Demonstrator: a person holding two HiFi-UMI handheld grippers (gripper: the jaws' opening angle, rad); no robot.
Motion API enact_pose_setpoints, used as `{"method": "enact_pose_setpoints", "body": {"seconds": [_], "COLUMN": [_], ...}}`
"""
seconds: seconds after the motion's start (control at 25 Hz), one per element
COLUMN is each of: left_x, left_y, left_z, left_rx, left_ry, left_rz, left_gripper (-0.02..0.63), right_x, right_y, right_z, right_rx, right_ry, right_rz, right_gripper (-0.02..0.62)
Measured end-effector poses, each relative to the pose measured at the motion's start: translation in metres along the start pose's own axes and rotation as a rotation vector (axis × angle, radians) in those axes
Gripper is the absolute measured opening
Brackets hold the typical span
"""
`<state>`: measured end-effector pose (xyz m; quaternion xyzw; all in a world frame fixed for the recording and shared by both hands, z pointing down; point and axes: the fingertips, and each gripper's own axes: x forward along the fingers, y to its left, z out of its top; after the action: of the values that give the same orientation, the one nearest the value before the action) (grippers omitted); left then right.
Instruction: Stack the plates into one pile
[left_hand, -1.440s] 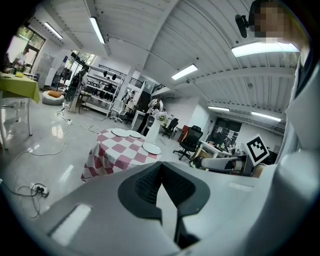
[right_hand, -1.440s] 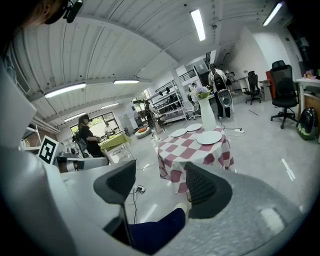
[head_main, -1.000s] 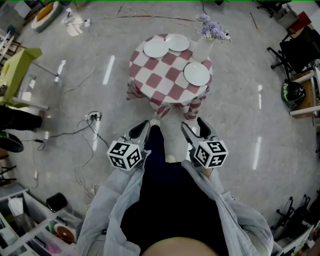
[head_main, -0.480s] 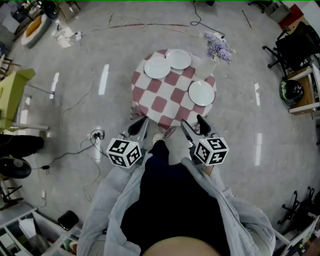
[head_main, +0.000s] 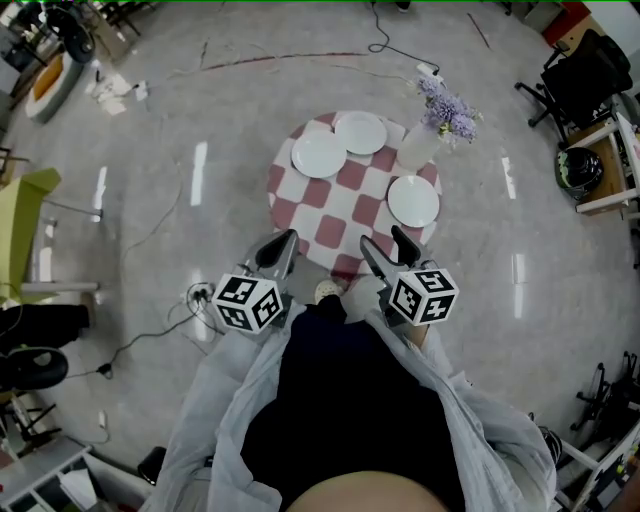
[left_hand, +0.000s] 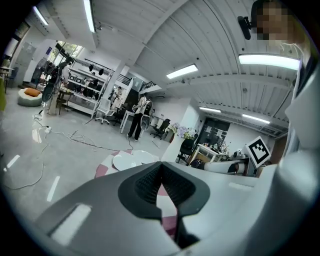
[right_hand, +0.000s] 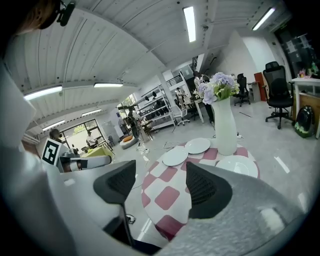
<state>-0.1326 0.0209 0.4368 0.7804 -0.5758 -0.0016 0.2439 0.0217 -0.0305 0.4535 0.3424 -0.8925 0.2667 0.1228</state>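
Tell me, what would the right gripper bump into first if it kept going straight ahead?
Probably the near edge of the checkered table, though depth is hard to judge. The right gripper points down at it, jaws apart and empty.

Round table (head_main: 330, 228) under a red-white checked cloth, standing on the grey floor (head_main: 200, 100), carries three white plates: far-left plate (head_main: 318, 155) and far plate (head_main: 360, 132) just beside each other, right plate (head_main: 413, 200) apart, and a white vase (head_main: 414, 150) of purple flowers between the last two.
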Motion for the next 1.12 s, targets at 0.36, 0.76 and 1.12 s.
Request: {"method": "enact_pose_setpoints", "body": {"seconds": [0.36, 0.76, 1.12], "left_x": [0.009, 0.025, 0.049], "left_y": [0.024, 0.049, 0.090], "left_z": [-0.013, -0.026, -0.030], "left_rx": [-0.038, -0.074, -0.087], "left_ry": [0.039, 0.040, 0.004], "left_rz": [-0.018, 0.052, 0.140], "left_gripper": [0.012, 0.014, 0.014], "right_x": [0.027, 0.086, 0.152], "right_y": [-0.011, -0.041, -0.068], "right_z": [0.000, -0.015, -0.026], "right_rx": [0.519, 0.982, 1.107], "right_ry": [-0.068, -0.082, -0.004], "right_rz": [0.133, 0.276, 0.256], "right_gripper": [0.311, 0.295, 0.290]}}
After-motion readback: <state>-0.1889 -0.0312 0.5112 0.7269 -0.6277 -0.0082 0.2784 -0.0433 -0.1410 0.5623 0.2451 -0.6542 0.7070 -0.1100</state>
